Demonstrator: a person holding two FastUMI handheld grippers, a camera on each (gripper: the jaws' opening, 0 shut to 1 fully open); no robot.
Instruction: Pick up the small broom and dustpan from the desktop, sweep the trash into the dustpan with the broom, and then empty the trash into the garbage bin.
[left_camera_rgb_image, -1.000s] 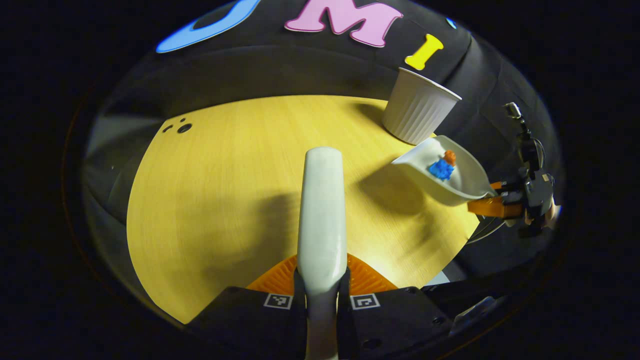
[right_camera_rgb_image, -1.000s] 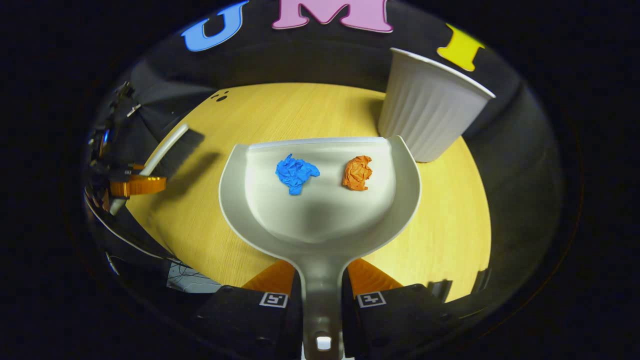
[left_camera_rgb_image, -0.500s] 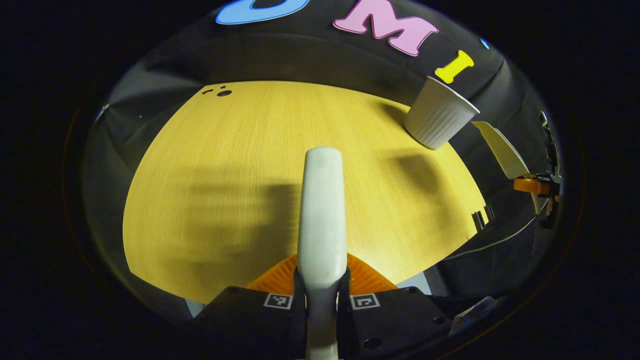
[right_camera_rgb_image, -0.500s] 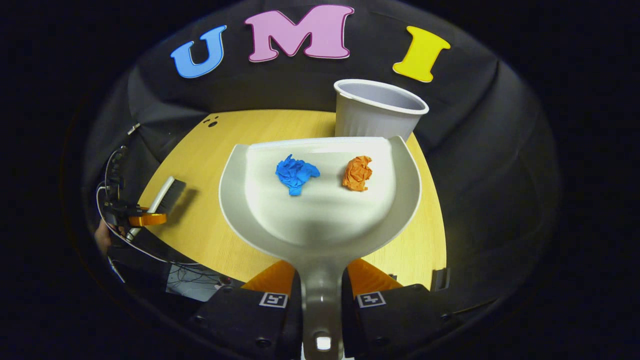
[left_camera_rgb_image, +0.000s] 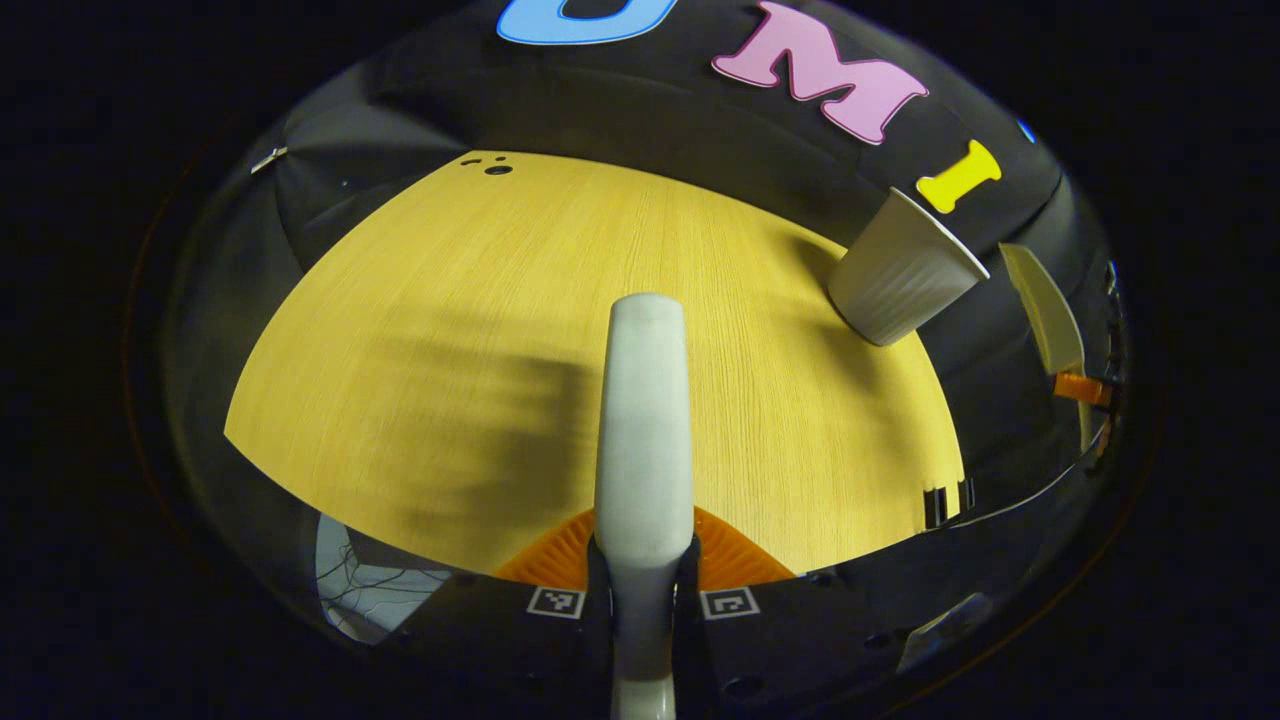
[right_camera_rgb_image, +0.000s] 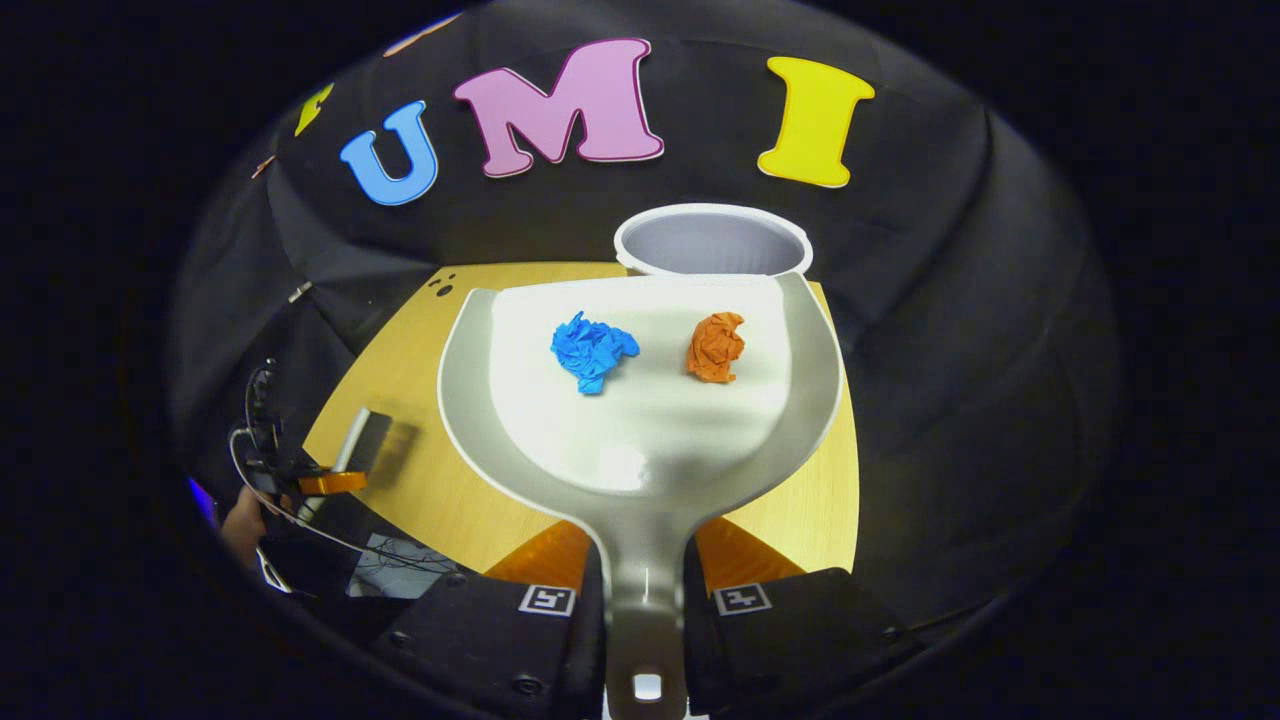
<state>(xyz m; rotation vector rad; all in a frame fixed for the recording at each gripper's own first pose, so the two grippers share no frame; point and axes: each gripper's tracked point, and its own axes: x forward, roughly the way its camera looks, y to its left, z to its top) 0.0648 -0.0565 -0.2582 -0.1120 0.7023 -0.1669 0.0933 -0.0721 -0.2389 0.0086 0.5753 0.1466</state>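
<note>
Right gripper (right_camera_rgb_image: 643, 575): both fingers clamped on the flat handle of the pale grey plastic dustpan (right_camera_rgb_image: 640, 440), which runs out toward 12 o'clock in the right gripper view. Pan held level and raised above the yellow wood-grain desktop (right_camera_rgb_image: 440, 480).

Contents: one crumpled blue paper ball (right_camera_rgb_image: 593, 350) at 11 o'clock in the pan, one crumpled orange paper ball (right_camera_rgb_image: 716, 346) at 1 o'clock, apart from each other, both near the front lip.

White ribbed plastic garbage bin (right_camera_rgb_image: 712, 240): upright, mouth open, just beyond the lip at 12 o'clock.

Handling, by judgement: the pan is stiff and light, so the handle grip suits it; the paper balls are featherweight and loose, likely to roll at a slight tilt, so tip forward only once the lip is over the bin mouth.

Left gripper (left_camera_rgb_image: 641, 570): closed on the white handle of the small broom (left_camera_rgb_image: 643, 420), pointing to 12 o'clock over the desktop, well apart from the bin at 2 o'clock.
</note>
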